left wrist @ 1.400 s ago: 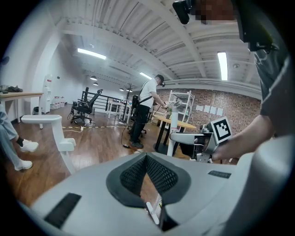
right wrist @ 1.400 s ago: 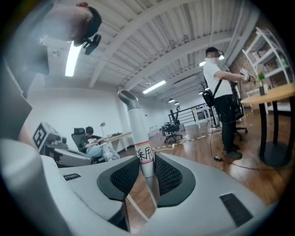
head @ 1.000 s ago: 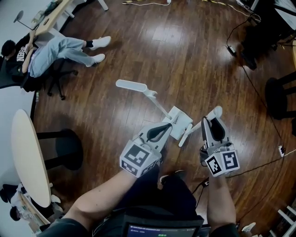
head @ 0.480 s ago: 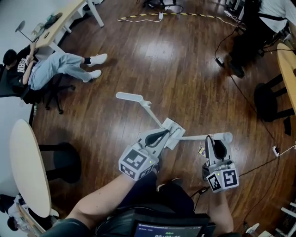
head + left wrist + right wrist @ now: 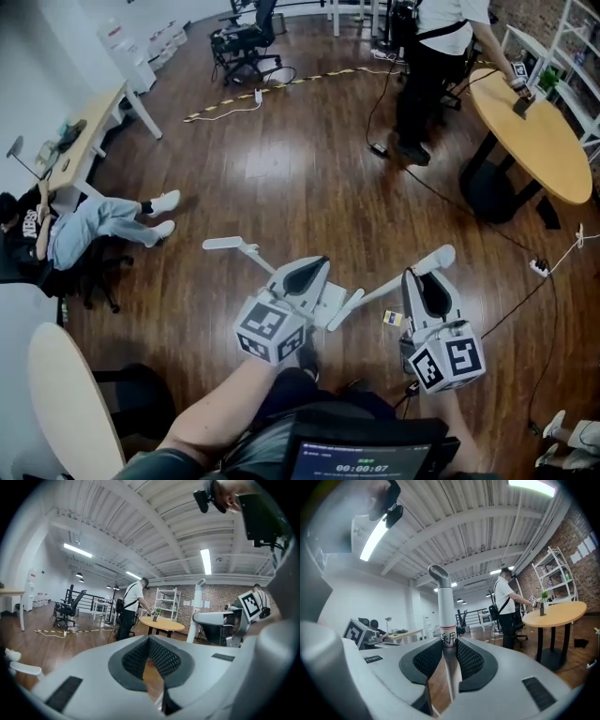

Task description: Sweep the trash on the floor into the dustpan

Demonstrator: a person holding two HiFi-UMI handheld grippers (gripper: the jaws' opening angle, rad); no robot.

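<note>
In the head view my left gripper (image 5: 307,277) is shut against the white dustpan (image 5: 330,302). The dustpan's long handle (image 5: 228,245) sticks out to the upper left. My right gripper (image 5: 424,292) is shut on the white broom pole (image 5: 412,273), which slants from the dustpan up to the right. The right gripper view shows that pole (image 5: 446,634) standing upright between the two black pads. The left gripper view shows the pads pressed together, and what they pinch is hidden. A small scrap of trash (image 5: 392,319) lies on the wood floor between the grippers.
A seated person (image 5: 89,225) and a desk (image 5: 89,141) are at the left, with a round white table (image 5: 66,403) at the lower left. A standing person (image 5: 441,47) and a round wooden table (image 5: 530,131) are at the upper right. Cables (image 5: 469,211) cross the floor.
The head view has tipped up and shows far more of the room. Both grippers have kept their hold. The broom pole's free end has swung from level to slanting up-right.
</note>
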